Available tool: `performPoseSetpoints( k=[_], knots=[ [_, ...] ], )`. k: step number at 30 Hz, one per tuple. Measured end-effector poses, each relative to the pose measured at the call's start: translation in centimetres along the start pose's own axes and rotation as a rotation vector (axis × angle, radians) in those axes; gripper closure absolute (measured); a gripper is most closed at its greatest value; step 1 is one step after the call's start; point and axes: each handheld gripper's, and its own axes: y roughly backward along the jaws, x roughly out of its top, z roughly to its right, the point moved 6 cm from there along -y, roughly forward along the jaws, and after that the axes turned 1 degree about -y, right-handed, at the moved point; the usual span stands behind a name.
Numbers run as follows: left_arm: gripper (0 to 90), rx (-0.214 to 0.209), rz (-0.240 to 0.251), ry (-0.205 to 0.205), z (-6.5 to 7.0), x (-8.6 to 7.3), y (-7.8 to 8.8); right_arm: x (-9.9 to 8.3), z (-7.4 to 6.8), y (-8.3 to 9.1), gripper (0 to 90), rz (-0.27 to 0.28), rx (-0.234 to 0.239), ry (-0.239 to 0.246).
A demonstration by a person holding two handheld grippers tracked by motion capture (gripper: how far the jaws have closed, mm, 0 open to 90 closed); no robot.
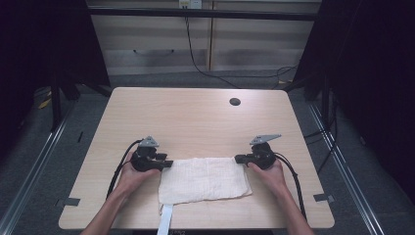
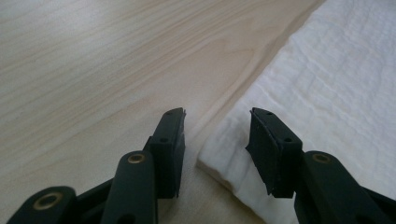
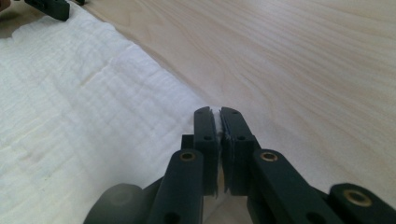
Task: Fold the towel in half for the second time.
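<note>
We found the right gripper [image 3: 218,114] clamped on the near-right corner of the white towel [image 1: 203,178], a thin sliver of cloth showing between its two black jaws low in the middle of the right gripper view. We judged that this pinch was there to anchor that end, so the cloth would stay taut while the other end was taken up.

The left gripper [image 2: 217,119] stood with its jaws apart at the lower middle of the left gripper view, straddling the towel's folded corner [image 2: 224,156]; the pads did not press on the cloth, and bare wood showed between them above the corner. We read this as a lining-up for a matching pinch, the gap set wide enough to take the doubled edge.

In the high view the towel lay flat at the lower centre of the frame, spread between the two grippers, left [image 1: 166,164] and right [image 1: 240,159], each at one of its far corners. A white strip [image 1: 165,220] hung from its lower left edge over the table's near edge. The wooden table [image 1: 195,112] carried a dark round hole [image 1: 235,102] at the upper right of its top. With both far corners addressed, we judged a lift or a fold toward the person likely.
</note>
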Motion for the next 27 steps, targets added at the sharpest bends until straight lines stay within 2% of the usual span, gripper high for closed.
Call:
performPoseSetpoints(
  k=[1,2,3,6,13,15,19,27],
  knots=[
    [62.9,0.010,0.004,-0.023,0.2,0.0,0.0,0.0,0.0,0.0,86.0,0.000,-0.001,0.000],
    [71.6,0.002,0.001,-0.048,0.5,-0.2,0.0,0.0,0.0,0.0,86.0,0.000,-0.001,0.001],
    [76.4,-0.002,0.017,-0.050,0.7,-0.2,-0.1,0.0,0.0,0.1,86.0,0.003,0.000,0.001],
    [84.5,0.005,0.021,-0.053,0.9,-0.2,-0.1,0.1,0.0,0.2,86.1,0.010,0.003,-0.005],
    [86.0,-0.002,0.049,-0.003,0.8,-0.4,0.0,0.1,-0.2,0.3,86.2,0.033,0.008,-0.006],
    [86.1,-0.009,0.052,-0.004,1.0,-0.3,0.1,0.0,-0.3,0.4,86.2,0.060,0.014,-0.013],
    [86.2,-0.007,0.064,-0.004,1.1,-0.2,0.3,-0.1,-0.6,0.7,86.3,0.070,0.014,-0.017],
    [86.3,-0.001,0.065,0.003,1.1,0.0,0.1,0.6,-1.2,1.8,86.2,0.093,0.011,0.021]
  ],
)
